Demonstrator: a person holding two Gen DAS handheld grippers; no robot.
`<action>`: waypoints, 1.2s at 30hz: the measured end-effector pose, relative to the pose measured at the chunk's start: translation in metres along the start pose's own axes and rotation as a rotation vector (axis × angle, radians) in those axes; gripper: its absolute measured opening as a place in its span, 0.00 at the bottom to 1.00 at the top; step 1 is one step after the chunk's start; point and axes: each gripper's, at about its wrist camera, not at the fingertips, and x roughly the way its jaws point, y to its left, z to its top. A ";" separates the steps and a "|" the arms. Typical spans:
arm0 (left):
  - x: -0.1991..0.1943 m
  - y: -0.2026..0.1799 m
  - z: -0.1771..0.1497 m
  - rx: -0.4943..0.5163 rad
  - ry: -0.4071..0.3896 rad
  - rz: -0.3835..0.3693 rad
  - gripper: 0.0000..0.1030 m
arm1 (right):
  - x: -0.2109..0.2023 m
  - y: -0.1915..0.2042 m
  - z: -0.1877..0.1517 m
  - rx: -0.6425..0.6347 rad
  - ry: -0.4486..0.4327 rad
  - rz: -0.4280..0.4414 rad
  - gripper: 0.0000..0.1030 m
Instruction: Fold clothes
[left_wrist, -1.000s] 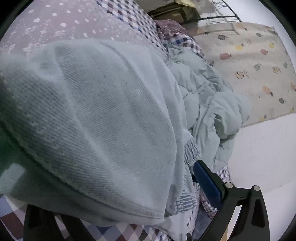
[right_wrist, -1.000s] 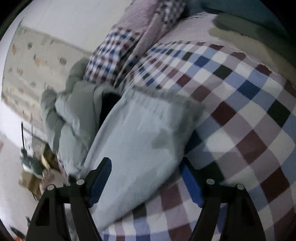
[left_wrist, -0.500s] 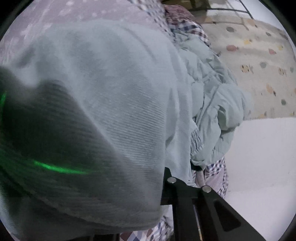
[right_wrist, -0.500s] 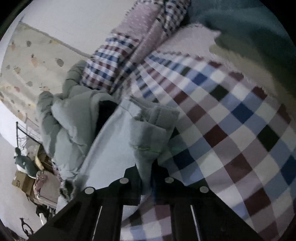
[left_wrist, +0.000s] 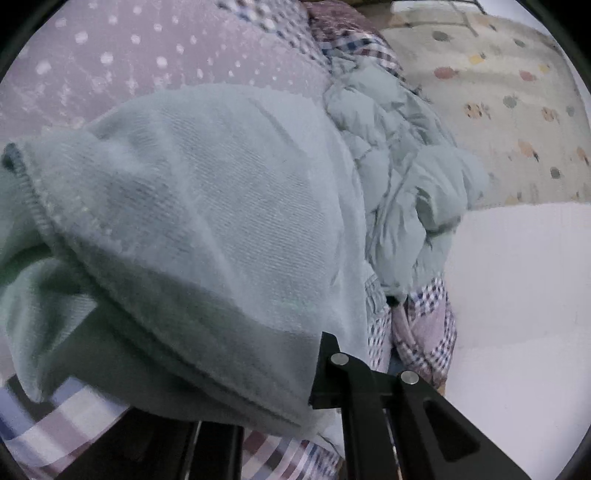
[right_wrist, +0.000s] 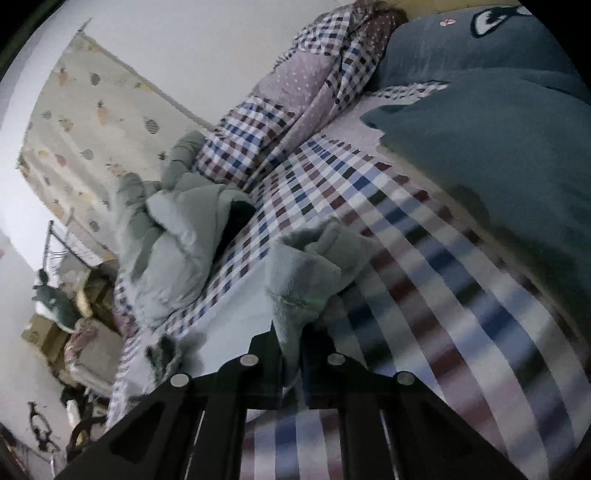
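Pale mint knit garment (left_wrist: 207, 229) centre frame; pale green puffer jacket (left_wrist: 410, 184) right of it; bedsheet (right_wrist: 424, 314) checked blue, maroon, white; dark teal pillow (right_wrist: 498, 155) upper right; black tongs (right_wrist: 291, 369).

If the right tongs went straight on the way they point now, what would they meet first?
The right tongs are already shut on the pale green garment; beyond it, probably the checked bedspread, though depth is unclear.

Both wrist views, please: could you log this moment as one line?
left claw: shut on garment | right claw: shut on garment | garment: lifted off checked bedspread | jacket: heaped beside
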 end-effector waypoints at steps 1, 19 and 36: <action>-0.009 0.002 -0.006 0.015 0.001 0.002 0.07 | -0.015 -0.004 -0.008 0.000 0.001 0.005 0.05; -0.086 0.045 -0.067 0.167 0.035 0.070 0.20 | -0.130 -0.042 -0.069 -0.073 0.151 -0.132 0.22; -0.132 -0.041 -0.194 0.859 -0.137 0.095 0.81 | -0.180 -0.104 -0.060 0.158 -0.098 0.003 0.74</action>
